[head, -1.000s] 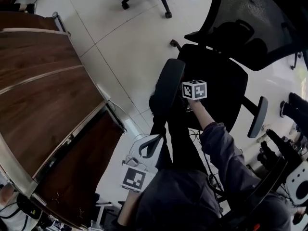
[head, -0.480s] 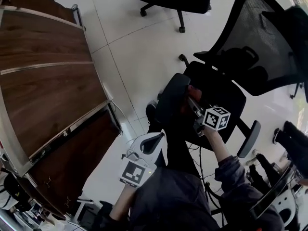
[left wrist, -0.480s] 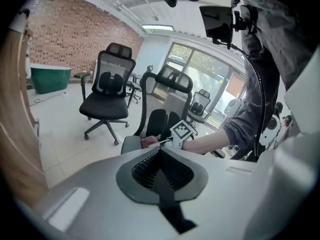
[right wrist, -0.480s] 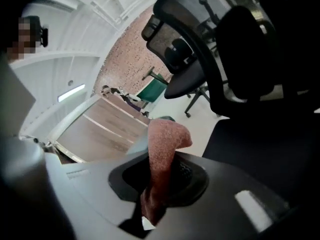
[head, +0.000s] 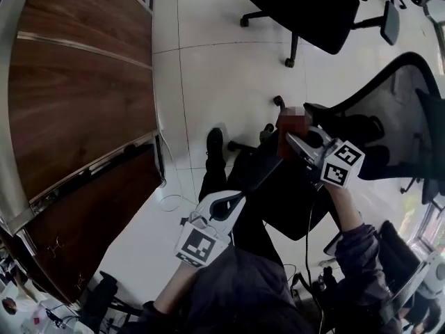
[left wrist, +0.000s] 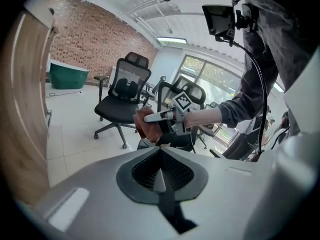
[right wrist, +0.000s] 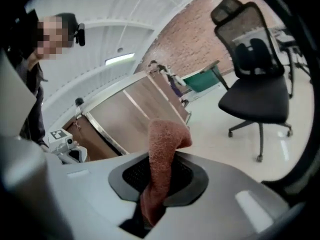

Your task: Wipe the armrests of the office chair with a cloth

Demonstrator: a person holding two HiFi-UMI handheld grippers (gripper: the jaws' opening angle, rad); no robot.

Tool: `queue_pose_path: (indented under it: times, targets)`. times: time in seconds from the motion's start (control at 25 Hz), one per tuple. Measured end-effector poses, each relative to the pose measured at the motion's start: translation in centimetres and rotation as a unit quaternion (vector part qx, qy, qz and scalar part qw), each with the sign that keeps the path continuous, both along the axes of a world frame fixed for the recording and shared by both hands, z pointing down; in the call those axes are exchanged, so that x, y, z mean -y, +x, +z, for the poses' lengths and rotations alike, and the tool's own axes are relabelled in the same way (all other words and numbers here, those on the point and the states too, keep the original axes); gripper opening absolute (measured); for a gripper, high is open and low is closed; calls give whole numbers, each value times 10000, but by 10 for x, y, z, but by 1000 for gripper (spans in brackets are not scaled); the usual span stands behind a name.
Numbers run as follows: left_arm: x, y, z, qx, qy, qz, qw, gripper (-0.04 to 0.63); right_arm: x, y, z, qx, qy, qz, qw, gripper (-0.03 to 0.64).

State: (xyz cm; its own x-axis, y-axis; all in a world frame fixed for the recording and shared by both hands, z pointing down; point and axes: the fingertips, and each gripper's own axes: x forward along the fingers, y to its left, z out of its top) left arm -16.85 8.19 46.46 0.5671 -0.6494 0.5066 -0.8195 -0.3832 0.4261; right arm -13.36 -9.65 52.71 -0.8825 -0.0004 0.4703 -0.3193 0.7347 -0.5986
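Bright even daylight, sheen on pale floor (head: 222,82), windows (left wrist: 210,76) blown out, ceiling strip light (left wrist: 169,40) glowing, heavy fisheye bending, dark vignetted corners, black chair (head: 292,193) perhaps underexposed, nearest foreground soft.

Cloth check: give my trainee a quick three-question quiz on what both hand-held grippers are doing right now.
1. True or false: the left hand-held gripper holds the cloth.
2. What colour is the cloth? A blue; B reddish-brown; C white.
3. Fill in: the left hand-held gripper's jaws are ___, with nothing between them.
Key: 1 false, the right hand-held gripper holds it; 2 B; 3 shut.
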Motion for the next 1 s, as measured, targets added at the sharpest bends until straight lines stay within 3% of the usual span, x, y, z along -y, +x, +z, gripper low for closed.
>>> queue_pose_path:
  times: [0.12, 0.2, 0.28, 0.36, 0.48, 0.6, 0.72, 0.92, 1.0]
  targets:
    - [2, -26, 7, -85, -11, -186, 9998, 15, -9, -58, 19, -178, 61, -1221, 9923, 55]
    - [6, -45, 11, -118, -26, -284, 9995, 15, -25, -88, 41, -388, -42, -2176, 9752, 55]
    - [8, -64, 18, -174, -87, -445, 9988, 15, -47, -105, 69, -736, -199, -3187, 9448, 55]
    - [8, -81, 23, -233, -162, -576, 9979, 15, -71, -109, 97, -1150, -454, -4070, 9050, 55]
    - [12, -105, 31, -289, -238, -662, 9971, 15, -94, -105, 135, -1781, -736, -4979, 8455, 55]
    - [20, -126, 42, -337, -317, -762, 9960, 15, -105, -95, 170, -2249, -1010, -5578, 7925, 54]
    - [32, -139, 46, -333, -410, -711, 9961, 15, -109, -76, 207, -2691, -1371, -5838, 7536, 54]
    - [45, -146, 57, -453, -584, -760, 9944, 15, -99, -42, 275, -3544, -1524, -5952, 7049, 54]
    - [49, -146, 61, -479, -648, -732, 9941, 15, -91, -30, 300, -3822, -1372, -5934, 6949, 54]
